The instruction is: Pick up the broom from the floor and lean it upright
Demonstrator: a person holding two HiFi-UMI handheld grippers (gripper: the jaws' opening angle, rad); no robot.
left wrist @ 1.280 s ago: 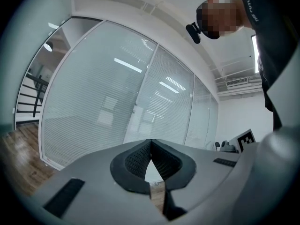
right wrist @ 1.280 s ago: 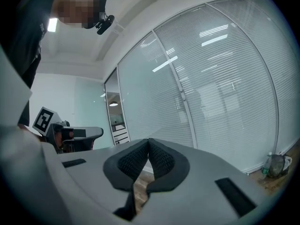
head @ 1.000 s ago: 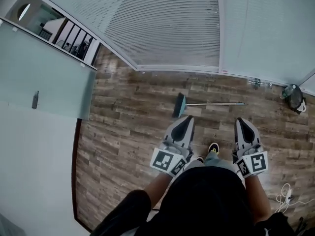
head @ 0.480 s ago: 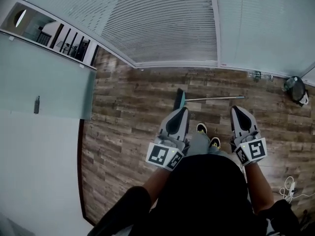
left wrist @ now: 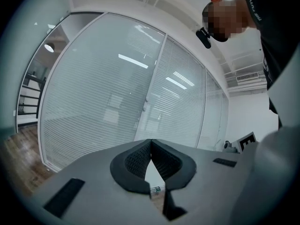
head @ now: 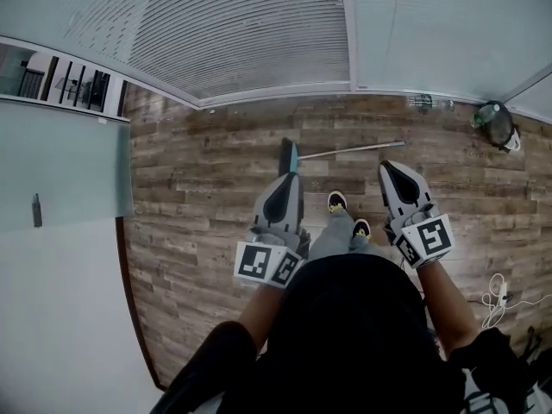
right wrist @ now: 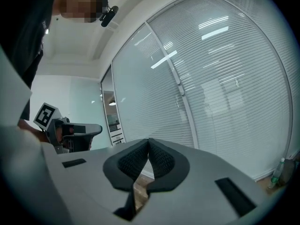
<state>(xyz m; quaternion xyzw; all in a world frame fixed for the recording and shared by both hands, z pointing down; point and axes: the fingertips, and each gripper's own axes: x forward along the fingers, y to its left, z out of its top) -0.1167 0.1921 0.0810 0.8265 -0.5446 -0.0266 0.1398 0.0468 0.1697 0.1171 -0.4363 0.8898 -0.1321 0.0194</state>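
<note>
At the far left I see a frosted glass panel (head: 69, 171) meeting the wood floor (head: 198, 197). My left gripper (head: 289, 178) is held out in front of the person's dark-clothed body. Its jaws are pressed together with nothing between them, and its own camera looks at the slatted blinds (head: 241, 33) behind glass. Just past its tip lies the broom (head: 354, 149), flat on the floor near the foot of the blinds. The gripper partly hides the broom's head, and the thin handle runs off to the right. Two shoes (head: 336, 201) show between the grippers. My right gripper (head: 385, 167) is likewise closed and empty; in the head view its tip sits just below the handle's far end. Farther right, a dark round object (head: 496, 121) sits in the corner, and a white cable (head: 496, 298) lies on the floor.
</note>
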